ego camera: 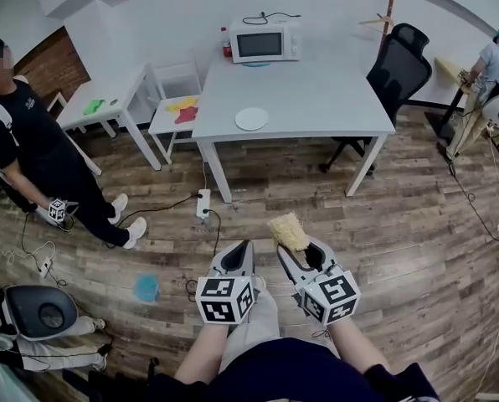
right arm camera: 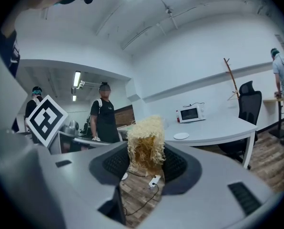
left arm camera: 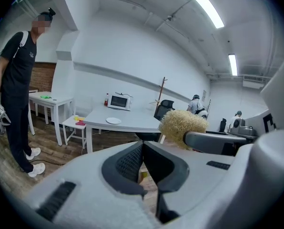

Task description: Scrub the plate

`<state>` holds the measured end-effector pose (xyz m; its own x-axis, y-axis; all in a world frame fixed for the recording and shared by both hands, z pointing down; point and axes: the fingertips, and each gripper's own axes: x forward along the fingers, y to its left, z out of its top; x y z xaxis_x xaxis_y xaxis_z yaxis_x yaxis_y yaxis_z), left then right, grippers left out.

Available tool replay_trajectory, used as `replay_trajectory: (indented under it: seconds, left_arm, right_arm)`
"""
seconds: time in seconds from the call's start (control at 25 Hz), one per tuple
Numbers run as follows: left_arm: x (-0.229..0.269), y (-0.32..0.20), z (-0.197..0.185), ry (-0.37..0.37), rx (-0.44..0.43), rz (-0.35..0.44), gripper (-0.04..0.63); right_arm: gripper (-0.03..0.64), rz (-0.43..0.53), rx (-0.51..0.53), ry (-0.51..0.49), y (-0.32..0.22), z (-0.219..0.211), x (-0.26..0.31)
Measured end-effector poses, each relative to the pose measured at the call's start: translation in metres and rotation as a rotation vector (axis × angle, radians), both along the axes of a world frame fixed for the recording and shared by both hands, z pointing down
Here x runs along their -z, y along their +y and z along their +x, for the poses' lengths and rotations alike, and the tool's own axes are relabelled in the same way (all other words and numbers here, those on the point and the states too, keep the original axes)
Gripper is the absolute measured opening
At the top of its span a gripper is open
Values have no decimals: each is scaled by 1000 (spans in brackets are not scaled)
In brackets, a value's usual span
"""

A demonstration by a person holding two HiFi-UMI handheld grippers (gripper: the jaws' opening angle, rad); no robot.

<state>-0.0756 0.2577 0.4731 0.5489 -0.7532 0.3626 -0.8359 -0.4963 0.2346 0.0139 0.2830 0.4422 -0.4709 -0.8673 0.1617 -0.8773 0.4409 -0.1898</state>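
A white plate lies on the grey table far ahead of me; it also shows small in the left gripper view and the right gripper view. My right gripper is shut on a yellow fibrous scrubber, which sticks up past the jaw tips. Beside it my left gripper is shut with nothing in it. Both are held low over the wooden floor, well short of the table. The scrubber shows at the right of the left gripper view.
A microwave stands at the table's far edge, a black office chair at its right. A person stands at the left near small white side tables. A power strip and cables lie on the floor before the table.
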Motion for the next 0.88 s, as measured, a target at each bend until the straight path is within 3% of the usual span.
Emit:
replay_trajectory:
  seconds: [0.52,0.88]
  left_arm:
    - [-6,-158,-31,61,-3,-59,20]
    - [-17,-235,-47,60,-15,-78,20]
  right_arm:
    - [186,-3,-62,26,-157,-17,6]
    - [186,4,-81,32,-232,-30,6]
